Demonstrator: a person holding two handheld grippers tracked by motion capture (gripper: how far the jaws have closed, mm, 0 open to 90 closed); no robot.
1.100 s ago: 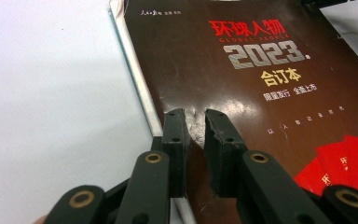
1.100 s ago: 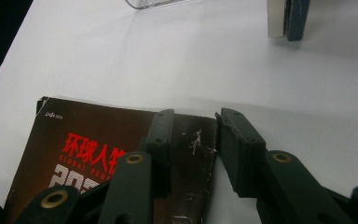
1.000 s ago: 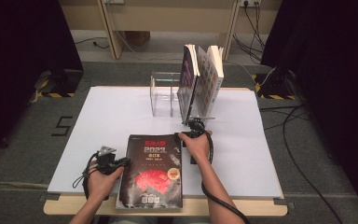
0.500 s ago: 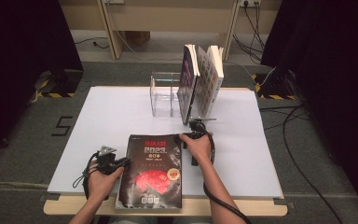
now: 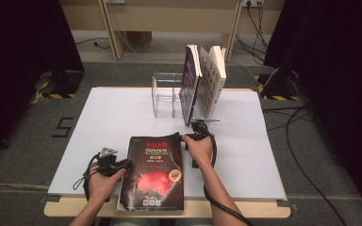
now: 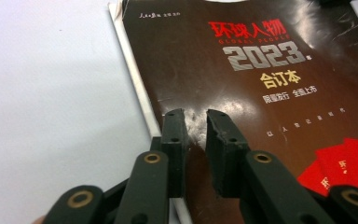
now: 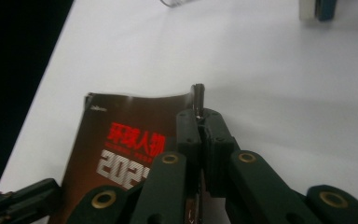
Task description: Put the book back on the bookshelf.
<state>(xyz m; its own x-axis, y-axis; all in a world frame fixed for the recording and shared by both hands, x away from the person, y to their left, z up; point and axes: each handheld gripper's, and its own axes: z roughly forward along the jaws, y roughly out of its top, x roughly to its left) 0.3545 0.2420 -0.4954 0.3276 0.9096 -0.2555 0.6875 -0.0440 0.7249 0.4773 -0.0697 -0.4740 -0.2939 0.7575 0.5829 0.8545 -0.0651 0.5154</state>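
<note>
I have the dark magazine (image 5: 153, 172) lying flat at the near edge of the counter (image 5: 113, 117), in front of the clear rack (image 5: 166, 94) where two books (image 5: 202, 80) stand upright. My right gripper (image 7: 199, 122) has just been closing and now pinches the magazine's far right corner, curling the cover up. My left gripper (image 6: 196, 125) rests on the cover near the spine, jaws slightly apart, gripping nothing. Next, I judge, comes lifting it upright toward the rack, without tearing the cover. The right gripper view shows the pinch; the high view shows the rack's free slot.
</note>
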